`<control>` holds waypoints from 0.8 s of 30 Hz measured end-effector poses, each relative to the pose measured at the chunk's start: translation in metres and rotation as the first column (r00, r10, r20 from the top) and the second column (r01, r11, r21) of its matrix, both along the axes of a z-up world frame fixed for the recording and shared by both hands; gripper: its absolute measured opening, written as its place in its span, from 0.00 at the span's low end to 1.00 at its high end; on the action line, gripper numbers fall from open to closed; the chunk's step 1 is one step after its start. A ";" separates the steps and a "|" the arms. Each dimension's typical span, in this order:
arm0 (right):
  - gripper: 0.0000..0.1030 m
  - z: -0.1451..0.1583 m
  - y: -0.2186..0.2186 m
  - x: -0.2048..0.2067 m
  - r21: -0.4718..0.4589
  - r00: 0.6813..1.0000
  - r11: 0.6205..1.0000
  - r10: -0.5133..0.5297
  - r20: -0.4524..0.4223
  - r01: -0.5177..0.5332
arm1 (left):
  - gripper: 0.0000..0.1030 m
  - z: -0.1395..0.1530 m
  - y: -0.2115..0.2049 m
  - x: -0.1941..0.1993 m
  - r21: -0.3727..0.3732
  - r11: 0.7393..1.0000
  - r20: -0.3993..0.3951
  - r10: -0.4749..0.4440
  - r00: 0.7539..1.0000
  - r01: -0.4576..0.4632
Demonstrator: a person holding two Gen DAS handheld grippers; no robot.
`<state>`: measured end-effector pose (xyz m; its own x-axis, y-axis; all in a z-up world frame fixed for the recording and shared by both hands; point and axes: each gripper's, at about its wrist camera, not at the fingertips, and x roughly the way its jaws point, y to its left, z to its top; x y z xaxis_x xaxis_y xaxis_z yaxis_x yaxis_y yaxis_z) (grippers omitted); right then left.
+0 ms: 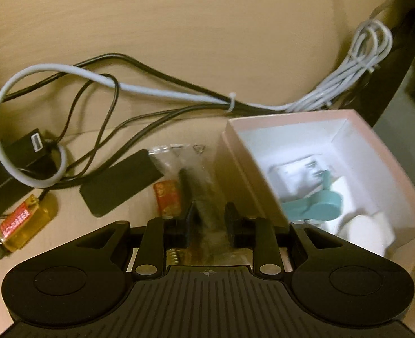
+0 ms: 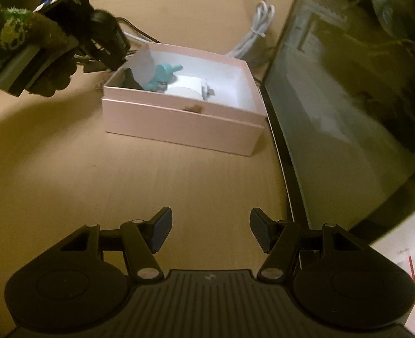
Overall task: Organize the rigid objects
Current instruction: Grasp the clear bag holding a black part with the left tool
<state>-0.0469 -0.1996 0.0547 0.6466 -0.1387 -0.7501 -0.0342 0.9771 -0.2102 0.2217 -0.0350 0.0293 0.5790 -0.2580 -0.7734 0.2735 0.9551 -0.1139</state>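
Your left tool point(image 1: 209, 217) is pinched shut on a clear plastic bag point(image 1: 192, 169) with something dark inside. The bag sticks out ahead of the tool and hangs just beside the left wall of the pink box point(image 1: 387, 152). You seem to be holding it there so it can go into the box next. In the right view the left tool point(image 2: 114, 56) sits right at the box's far left corner.

Your right tool point(image 2: 208, 229) is open and holds nothing. It waits over the bare bench point(image 2: 122, 169), well apart from the pink box point(image 2: 179, 121), so it stays out of the way.

The bag is see-through and crinkly, with small triangle marks near its top. The dark thing in it is too blurry to name.

Inside the box there is a teal plastic thing point(image 1: 311, 204) and some white things point(image 1: 300, 176). These look already put away.

On the bench to the left lie a small yellow thing with a red label point(image 1: 21, 225), a flat black pad point(image 1: 120, 186) and a small red pack point(image 1: 168, 197). Farther back run black wires point(image 1: 156, 70) and a grey cable point(image 1: 66, 69).
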 end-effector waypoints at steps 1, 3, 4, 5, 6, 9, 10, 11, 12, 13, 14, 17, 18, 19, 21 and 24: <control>0.60 -0.001 -0.001 0.000 0.002 1.000 1.000 -0.007 -0.002 0.007 | 0.29 -0.002 0.002 0.001 -0.001 1.000 0.001 0.002 1.000 -0.002; 0.60 -0.002 -0.003 0.001 0.009 1.000 1.000 -0.017 -0.009 0.017 | 0.29 -0.004 0.005 0.002 -0.013 1.000 0.002 0.004 1.000 -0.004; 0.60 -0.003 -0.003 0.002 0.012 1.000 1.000 -0.020 -0.014 0.020 | 0.29 -0.004 0.006 0.002 -0.017 1.000 0.003 0.004 1.000 -0.004; 0.60 -0.004 -0.004 0.002 0.014 1.000 1.000 -0.021 -0.018 0.021 | 0.30 -0.004 0.007 0.001 -0.013 1.000 0.007 0.003 1.000 -0.003; 0.60 -0.004 -0.003 0.003 0.014 1.000 1.000 -0.019 -0.022 0.020 | 0.30 -0.003 0.007 -0.001 -0.007 1.000 0.014 0.000 1.000 0.000; 0.60 -0.005 0.001 0.004 0.013 1.000 1.000 -0.003 -0.017 0.004 | 0.26 -0.003 0.012 -0.008 0.003 1.000 0.028 -0.008 1.000 0.008; 0.60 -0.004 0.002 0.005 0.013 1.000 1.000 0.005 -0.013 -0.005 | 0.23 -0.003 0.017 -0.013 -0.003 1.000 0.029 -0.003 1.000 0.003; 0.60 -0.003 0.003 0.005 0.012 1.000 1.000 0.013 -0.006 -0.013 | 0.23 -0.002 0.021 -0.019 -0.011 1.000 0.029 0.004 1.000 -0.003; 0.60 -0.002 0.005 0.005 0.011 1.000 1.000 0.021 0.002 -0.021 | 0.21 -0.001 0.027 -0.026 -0.023 1.000 0.030 0.008 1.000 -0.007; 0.60 0.000 0.006 0.005 0.009 0.999 0.999 0.030 0.011 -0.030 | 0.19 -0.001 0.033 -0.035 -0.037 0.999 0.032 0.010 0.999 -0.009; 0.60 0.002 0.007 0.006 0.008 0.999 0.999 0.038 0.021 -0.038 | 0.17 0.000 0.040 -0.045 -0.051 0.999 0.035 0.012 0.999 -0.010; 0.60 0.009 0.010 0.010 0.013 0.997 0.998 0.056 0.050 -0.057 | 0.13 0.005 0.061 -0.079 -0.104 0.995 0.051 0.015 0.999 -0.010; 0.60 0.011 0.010 0.012 0.016 0.997 0.998 0.061 0.056 -0.062 | 0.13 0.006 0.067 -0.090 -0.121 0.993 0.052 0.020 0.998 -0.014; 0.60 0.012 0.012 0.014 0.020 0.996 0.997 0.067 0.059 -0.068 | 0.13 0.006 0.073 -0.100 -0.134 0.991 0.050 0.024 0.998 -0.017; 0.60 0.014 0.016 0.019 0.022 0.994 0.996 0.085 0.064 -0.087 | 0.13 0.005 0.083 -0.121 -0.139 0.990 0.048 0.027 0.998 -0.021; 0.60 0.015 0.026 0.027 0.011 0.987 0.990 0.142 0.072 -0.144 | 0.13 0.002 0.096 -0.147 -0.111 0.992 0.030 0.057 0.998 -0.053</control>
<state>-0.0203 -0.1733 0.0697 0.7108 -0.0294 -0.7028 -0.1593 0.9665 -0.2015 0.0749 0.0605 0.0315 0.6196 -0.3074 -0.7222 0.2266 0.9510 -0.2104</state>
